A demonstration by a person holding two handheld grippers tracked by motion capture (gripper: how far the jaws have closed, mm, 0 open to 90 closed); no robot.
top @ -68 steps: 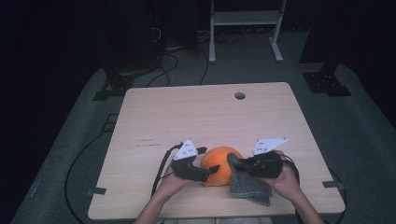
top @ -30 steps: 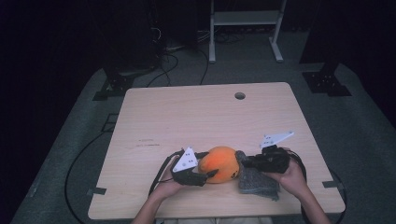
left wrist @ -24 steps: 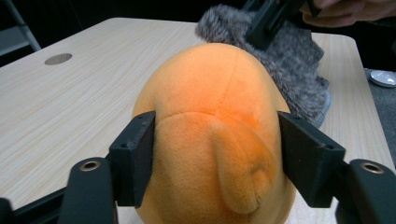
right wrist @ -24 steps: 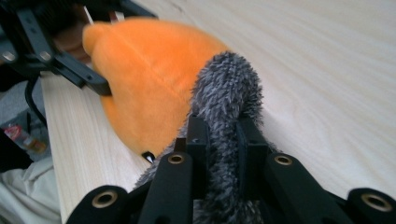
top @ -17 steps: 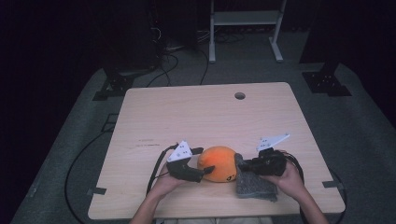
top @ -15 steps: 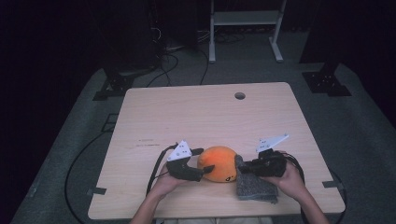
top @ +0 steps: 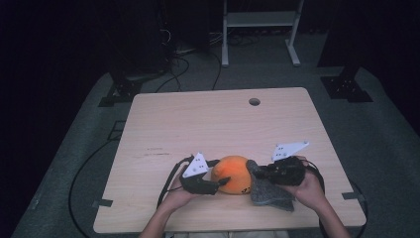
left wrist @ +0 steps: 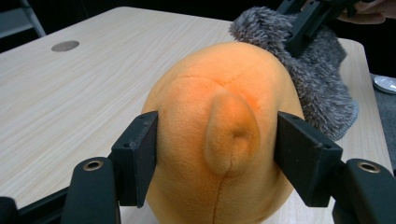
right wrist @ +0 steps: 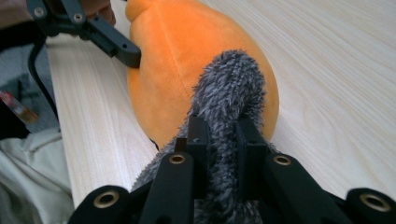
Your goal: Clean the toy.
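Plush, orange and rounded [left wrist: 219,135], sits directly between the jaws of your left gripper [left wrist: 219,158], with both pads pressed into its sides, so that gripper is clamped around the toy. A small stubby nub on the plush faces straight back toward your left gripper's camera. Seen from above, the orange plush [top: 234,174] lies on the table close to your edge, just right of your left gripper [top: 218,183] and touching it.

Just beyond the plush from your left gripper lies a grey fuzzy cloth [left wrist: 313,74], draped against the far side of the toy. Your right gripper [right wrist: 219,140] has its jaws drawn nearly together on a raised fold of that grey cloth [right wrist: 226,93], pinching it; the fold stands up between the jaws and leans against the plush [right wrist: 187,60] right ahead of them. From above, the cloth [top: 270,191] spreads on the table under and in front of your right gripper [top: 265,173], touching the plush on its right side.

Your two hands hold the grippers from the near edge, left hand [top: 173,201] and right hand [top: 307,188], on either side of the toy. The wooden table [top: 208,124] beyond the grippers has a small round hole [top: 254,101] near its far edge.
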